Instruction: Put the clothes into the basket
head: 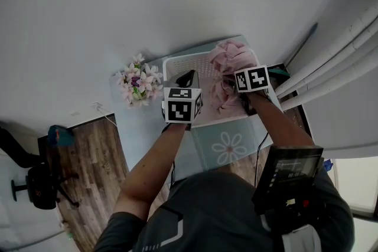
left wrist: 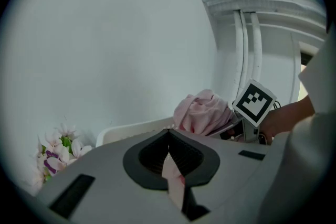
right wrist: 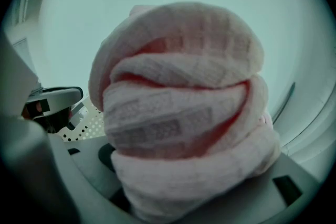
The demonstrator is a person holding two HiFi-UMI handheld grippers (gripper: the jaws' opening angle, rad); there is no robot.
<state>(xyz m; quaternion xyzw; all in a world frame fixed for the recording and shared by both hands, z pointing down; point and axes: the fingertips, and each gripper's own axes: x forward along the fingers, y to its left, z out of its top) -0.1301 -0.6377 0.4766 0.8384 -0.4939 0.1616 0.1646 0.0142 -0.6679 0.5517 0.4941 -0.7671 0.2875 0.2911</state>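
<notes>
1. Clothes (right wrist: 178,113): one pink, waffle-textured bundle, bunched into thick rolls. In the right gripper view it stands up out of my jaws, long axis upright, with the folds running across it from side to side. In the head view the pink mass sits at the right end of the basket (head: 183,57). There its length runs away from me, from the near rim towards the far corner, and the top bulges above the rim. I cannot tell how much of it rests inside.

2. Right hand-held gripper (head: 241,91): clamped on the clothes with the jaws wide. The bundle fills the gap between them and hides the tips. It points leftward over the basket's right end.

3. Left hand-held gripper (left wrist: 168,136): jaws brought together, tips meeting. A thin pink strip (left wrist: 173,178) shows in the seam between the pads; I cannot tell what it is. It points away from me over the near-left part of the basket, well apart from the bundle.

4. Basket: white, rectangular, perforated walls, upright on the counter (head: 136,127), its long side across my view.

5. Counter: pale blue-green top with a white flower print near me.

6. Flowers (head: 139,82): pink and white bunch, on the counter just left of the basket.

7. Wall (left wrist: 105,34): plain white, behind the counter, with white pipes (head: 331,62) to the right.
</notes>
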